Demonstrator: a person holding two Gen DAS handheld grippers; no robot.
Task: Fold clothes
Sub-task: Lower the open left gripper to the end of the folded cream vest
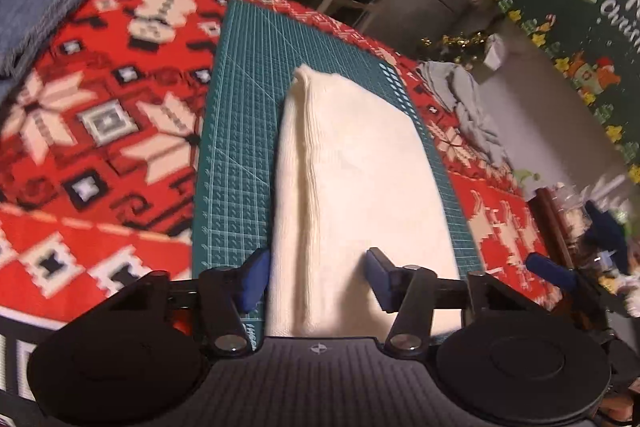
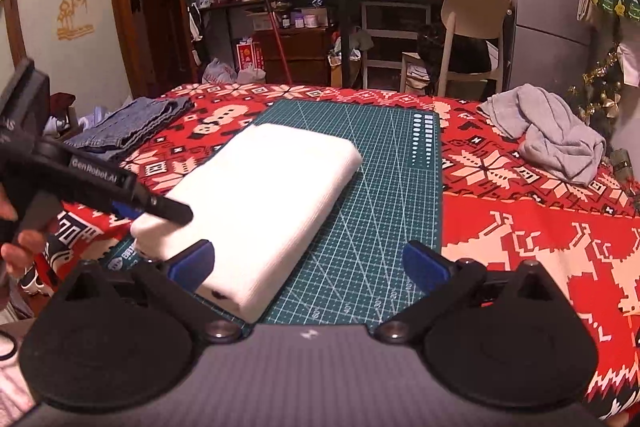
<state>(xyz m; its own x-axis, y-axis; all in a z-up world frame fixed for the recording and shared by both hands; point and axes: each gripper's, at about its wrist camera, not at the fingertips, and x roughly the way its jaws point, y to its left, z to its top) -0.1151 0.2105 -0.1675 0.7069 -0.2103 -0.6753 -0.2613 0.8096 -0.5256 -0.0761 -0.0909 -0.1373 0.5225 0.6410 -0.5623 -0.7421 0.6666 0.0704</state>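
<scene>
A folded white garment (image 1: 352,167) lies lengthwise on the green cutting mat (image 1: 240,115). My left gripper (image 1: 318,279) straddles its near left part. The left pad sits against the thick folded edge and the right pad rests over the flat top. The fabric between them shows no bunching, so the jaws read as open. In the right wrist view the same garment (image 2: 264,195) lies on the mat (image 2: 380,187). My right gripper (image 2: 308,265) stands open at its near end. Its left finger (image 2: 192,263) is by the near corner and the other is over bare mat.
Folded jeans (image 2: 132,127) lie at the table's far left and a crumpled grey garment (image 2: 552,143) at the far right. Both rest on the red patterned tablecloth (image 2: 520,227). A hand (image 2: 20,255) holds the left gripper. Beyond the table stand a chair (image 2: 472,39) and a cluttered desk.
</scene>
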